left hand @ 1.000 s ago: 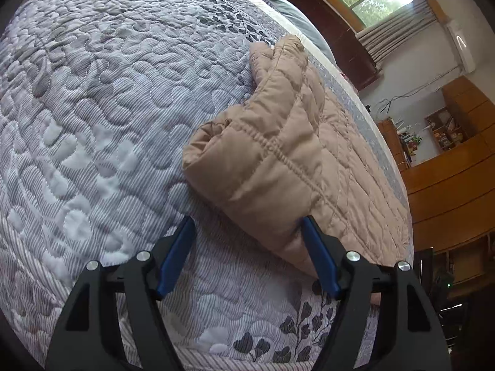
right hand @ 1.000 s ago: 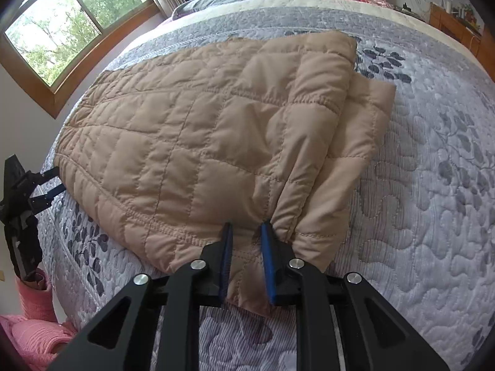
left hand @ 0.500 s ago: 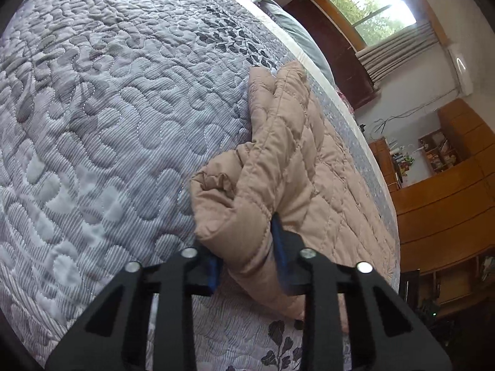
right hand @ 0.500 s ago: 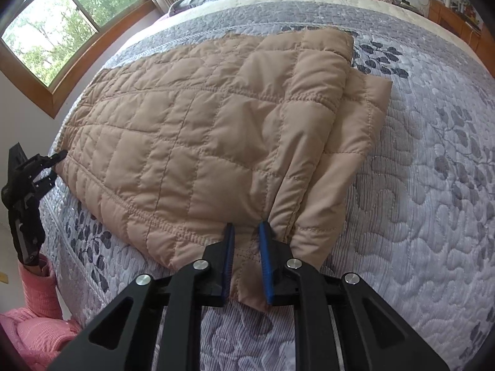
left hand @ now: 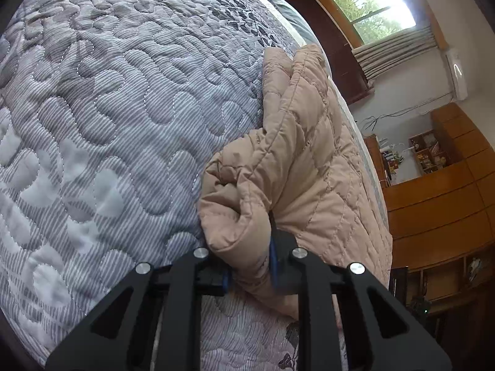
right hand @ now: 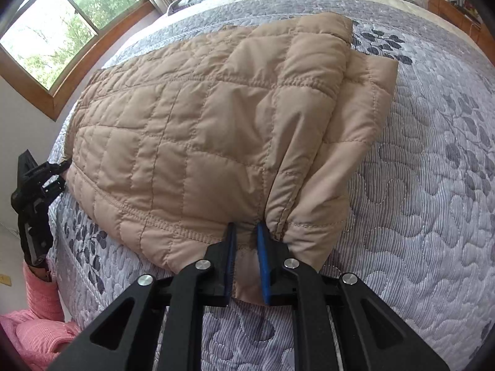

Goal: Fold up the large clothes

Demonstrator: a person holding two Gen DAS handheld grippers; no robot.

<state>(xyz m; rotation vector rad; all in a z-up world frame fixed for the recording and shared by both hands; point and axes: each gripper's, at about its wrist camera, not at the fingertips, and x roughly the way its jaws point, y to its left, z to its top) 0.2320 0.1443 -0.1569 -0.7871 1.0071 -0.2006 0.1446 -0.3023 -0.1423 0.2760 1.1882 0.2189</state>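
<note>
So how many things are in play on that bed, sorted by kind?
Quilted tan jacket: 1
Tongs: 2, left tongs and right tongs, both clamped on the jacket
Grey quilted bedspread: 1
Total: 4

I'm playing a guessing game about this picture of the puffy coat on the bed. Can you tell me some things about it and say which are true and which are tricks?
1. The tan quilted coat lies on a grey quilted bedspread. True.
2. The left gripper is wide open with nothing in it. False: it is shut on a bunched corner of the coat.
3. The right gripper pinches the coat's near edge. True.
4. The coat is bright red. False: it is tan.
5. A window with green trees outside shows in the right wrist view. True.
6. The coat hangs from a hook on the wall. False: it rests on the bed.
</note>
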